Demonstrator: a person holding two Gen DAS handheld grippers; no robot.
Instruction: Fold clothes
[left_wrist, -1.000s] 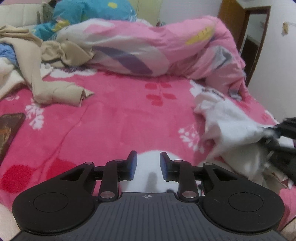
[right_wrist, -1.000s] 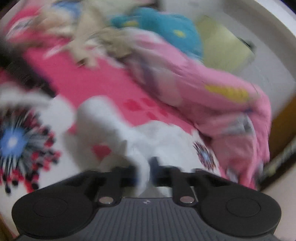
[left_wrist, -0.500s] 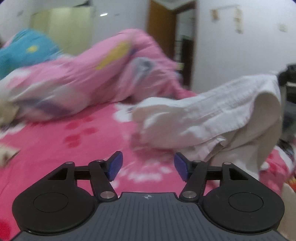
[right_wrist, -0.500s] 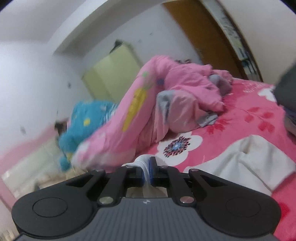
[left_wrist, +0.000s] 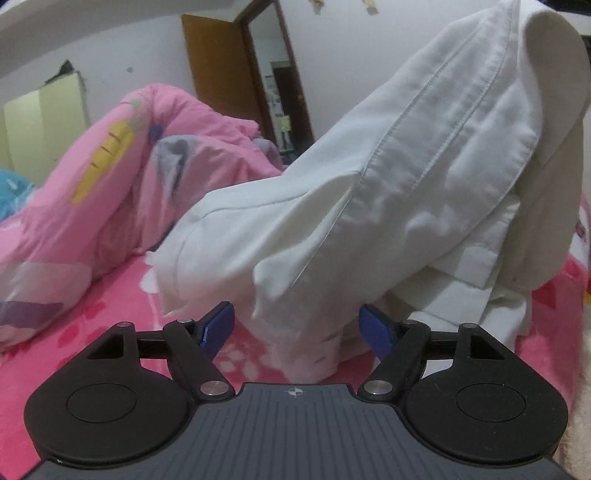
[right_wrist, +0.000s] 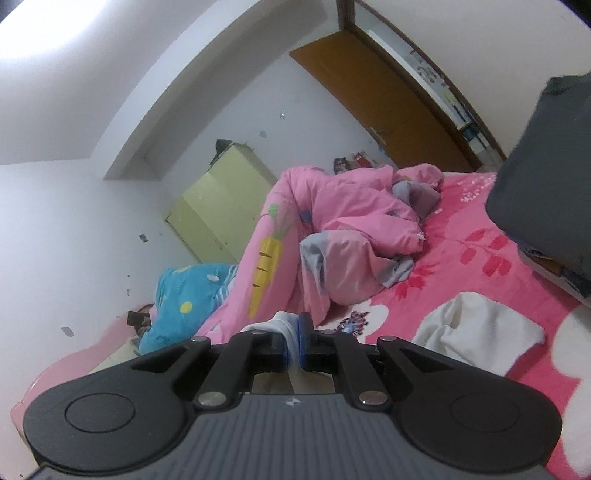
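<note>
White garment (left_wrist: 424, 177) now lifted off the bed (left_wrist: 110, 314)
Right hand-held gripper (right_wrist: 294, 332) stays clamped on its edge; left hand-held gripper (left_wrist: 295, 328) jaws are opening, cloth hanging between them.

I count one white garment (left_wrist: 406, 177); one pink quilt (right_wrist: 332, 229); one blue blanket (right_wrist: 188, 295); one yellow-green wardrobe (right_wrist: 218, 210); one wooden door (right_wrist: 380, 99); my two grippers, left (left_wrist: 297, 328) and right (right_wrist: 294, 339)

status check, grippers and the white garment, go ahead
Left gripper opening, hanging hem between its jaws, not pinched. Right gripper shut on white garment, lifted off the bed. Pink quilt behind, clear.
</note>
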